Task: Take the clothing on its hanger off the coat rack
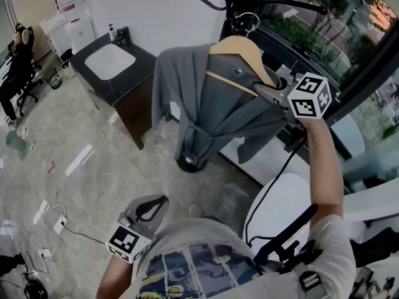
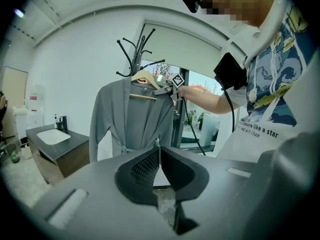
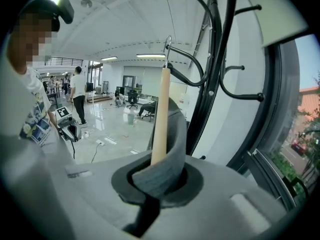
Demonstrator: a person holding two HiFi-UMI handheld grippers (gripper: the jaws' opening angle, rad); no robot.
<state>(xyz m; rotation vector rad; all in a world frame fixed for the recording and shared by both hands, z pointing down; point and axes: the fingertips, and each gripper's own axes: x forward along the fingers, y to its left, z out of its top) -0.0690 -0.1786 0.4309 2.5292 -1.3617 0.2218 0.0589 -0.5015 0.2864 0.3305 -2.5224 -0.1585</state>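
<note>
Grey fabric identifies the task item: a robe (image 1: 212, 114) draped over a wooden hanger (image 1: 240, 47), located directly beside the black coat rack (image 1: 244, 2) near a window. The head view shows the whole arrangement from above, including a sink counter (image 1: 109, 61) to the left of the rack; it does not show the jaw contact clearly. The right gripper view supplies that detail: the right gripper (image 3: 159, 171) is clenched on one shoulder end of the hanger (image 3: 160, 114), with a fold of the robe (image 3: 170, 154) pinched between the jaws together with the wood. That view also shows the metal hanger hook (image 3: 167, 49) close to a curved rack arm (image 3: 192, 66); whether the hook rests on the arm cannot be determined. The left gripper view shows the robe (image 2: 132, 124) from the front, hanging full length with both sleeves down, and the right gripper (image 2: 167, 89) at the shoulder of the hanger (image 2: 142, 76). It also shows the left gripper (image 2: 159, 151) with its jaw tips together and nothing between them. The right arm is stretched forward and raised to hanger height, with a black cable running along it. The left arm is bent and held low beside the waist, well apart from the robe, with the left gripper (image 1: 163, 200) pointing toward it.
</note>
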